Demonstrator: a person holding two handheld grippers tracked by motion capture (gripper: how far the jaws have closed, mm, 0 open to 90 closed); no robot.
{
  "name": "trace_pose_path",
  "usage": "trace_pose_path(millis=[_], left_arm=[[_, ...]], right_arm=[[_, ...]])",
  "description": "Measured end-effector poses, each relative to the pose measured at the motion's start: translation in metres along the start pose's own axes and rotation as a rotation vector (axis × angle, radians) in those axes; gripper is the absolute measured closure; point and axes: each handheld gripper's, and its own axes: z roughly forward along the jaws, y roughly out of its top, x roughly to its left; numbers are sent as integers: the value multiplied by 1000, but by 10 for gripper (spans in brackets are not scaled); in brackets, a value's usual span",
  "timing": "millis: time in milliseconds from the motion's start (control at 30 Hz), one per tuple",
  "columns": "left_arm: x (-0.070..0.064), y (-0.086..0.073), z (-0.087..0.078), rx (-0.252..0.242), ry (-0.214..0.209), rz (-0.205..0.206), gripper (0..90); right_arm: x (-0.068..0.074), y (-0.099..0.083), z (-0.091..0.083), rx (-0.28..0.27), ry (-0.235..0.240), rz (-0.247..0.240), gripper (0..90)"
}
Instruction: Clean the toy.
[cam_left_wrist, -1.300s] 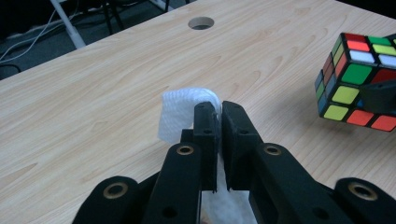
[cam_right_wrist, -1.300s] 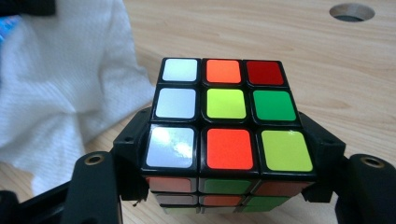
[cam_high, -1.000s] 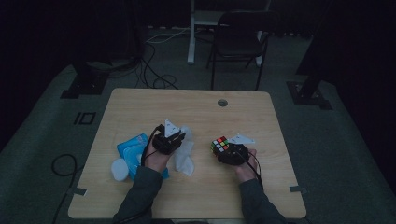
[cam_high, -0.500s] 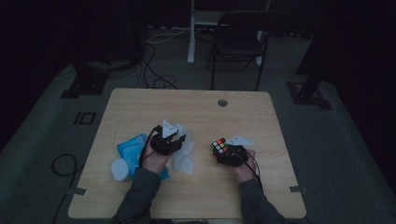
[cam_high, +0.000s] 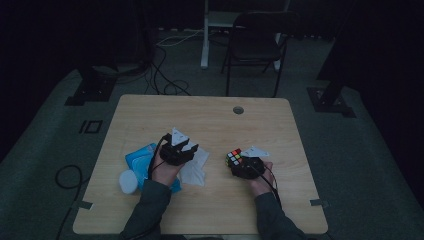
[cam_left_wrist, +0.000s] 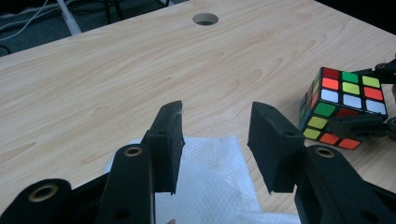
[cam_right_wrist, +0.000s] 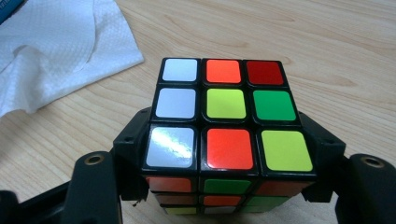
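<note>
Item one, the puzzle cube: we hold it in the right gripper, jaws clamped on two opposite side faces, at the right of the bench toward its near edge; whether it rests on the wood or sits just above it we cannot tell. We judge the side grip deliberate, since it leaves the top face and the face toward the other hand bare for wiping. Item two, the white paper tissue: it lies flat and slightly rumpled on the bench directly under the left gripper, whose jaws stand released with a clear gap and nothing between them, poised as if to pinch the sheet. Item three, the blue packet: it sits at the left of the bench, partly under the left forearm, close enough to supply tissues. Item four, a pale round object just beside the packet, nearer the bench's front edge; its kind is unclear to us. Item five, the cable hole toward the far edge, unused. Cube and tissue lie near but apart.
</note>
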Motion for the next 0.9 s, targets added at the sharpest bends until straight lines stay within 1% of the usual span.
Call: trace_pose_path(millis=[267,500,567,600,633,700,733,800,900], left_arm=[[-1,0,0,-1,-5,4,556],[-2,0,0,-1,-5,8,555],[-3,1,0,-4,-7,9,555],[-3,1,0,-5,-8,8,554],[-3,1,0,-6,-10,7,552],[-2,1,-1,-9,-9,3,536],[-2,1,-1,-12,-11,1,537],[-2,1,-1,-12,-10,3,536],[-2,2,-2,-13,-8,2,531]], right_arm=[[5,-1,2,6,2,-30,336],[3,-2,1,14,15,-21,328],[2,-2,2,19,26,-16,281],[2,-2,2,19,20,-12,253],[1,-2,2,21,15,-6,227],[-1,-2,2,24,25,13,173],[-2,-1,2,22,24,19,163],[-2,0,1,18,40,22,135],[-1,3,-1,8,50,16,129]])
